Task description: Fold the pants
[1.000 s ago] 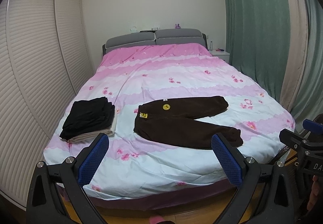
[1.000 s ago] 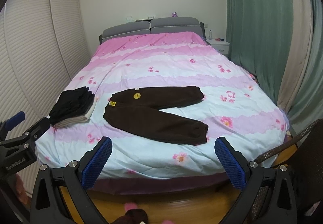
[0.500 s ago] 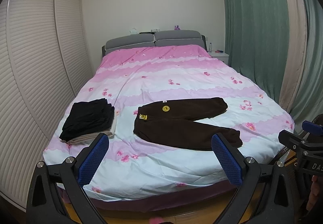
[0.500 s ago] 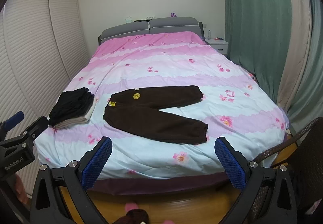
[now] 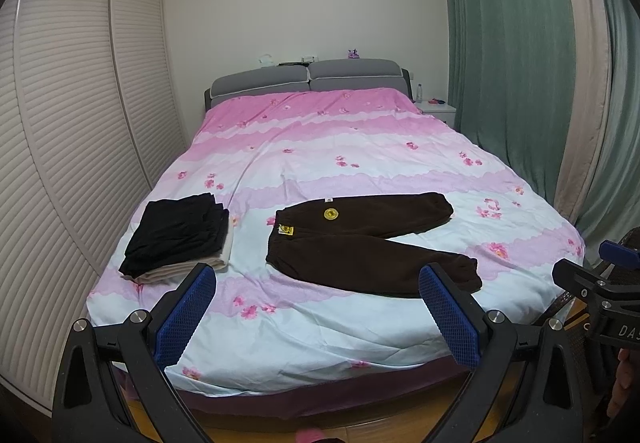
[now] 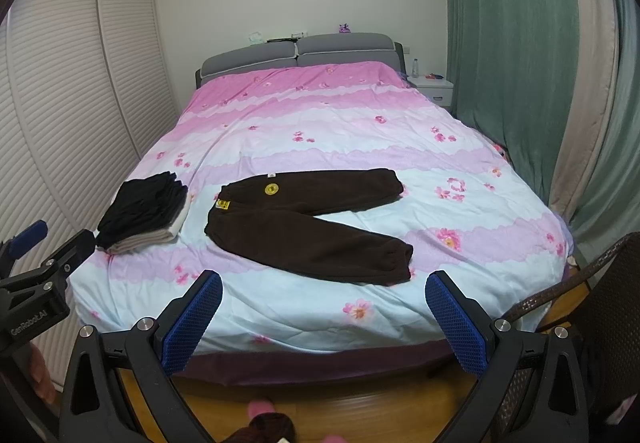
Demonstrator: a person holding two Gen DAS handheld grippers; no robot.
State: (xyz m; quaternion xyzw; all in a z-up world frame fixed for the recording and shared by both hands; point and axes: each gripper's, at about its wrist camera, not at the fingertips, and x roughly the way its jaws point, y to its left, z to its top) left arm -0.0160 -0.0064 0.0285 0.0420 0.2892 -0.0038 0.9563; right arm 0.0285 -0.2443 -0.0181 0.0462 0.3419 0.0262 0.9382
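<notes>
Dark brown pants [image 5: 360, 243] [image 6: 304, 227] with yellow patches lie flat on the pink and white bedspread [image 5: 320, 147] [image 6: 320, 131], waist to the left, the two legs spread apart to the right. My left gripper [image 5: 316, 303] is open, held back above the foot of the bed, well short of the pants. My right gripper [image 6: 324, 307] is open too, with nothing between its blue pads, also at the foot of the bed. Each gripper shows at the edge of the other's view.
A stack of folded black and beige clothes [image 5: 180, 235] [image 6: 144, 211] lies left of the pants. Slatted wardrobe doors [image 5: 72, 123] stand along the left, green curtains [image 5: 512, 63] on the right. A wicker chair [image 6: 600, 303] stands at the bed's right corner. A nightstand [image 6: 434, 87] stands beside the headboard.
Both grippers have drifted slightly back from the bed, so the bed appears a little lower and farther. The pants have not moved.
</notes>
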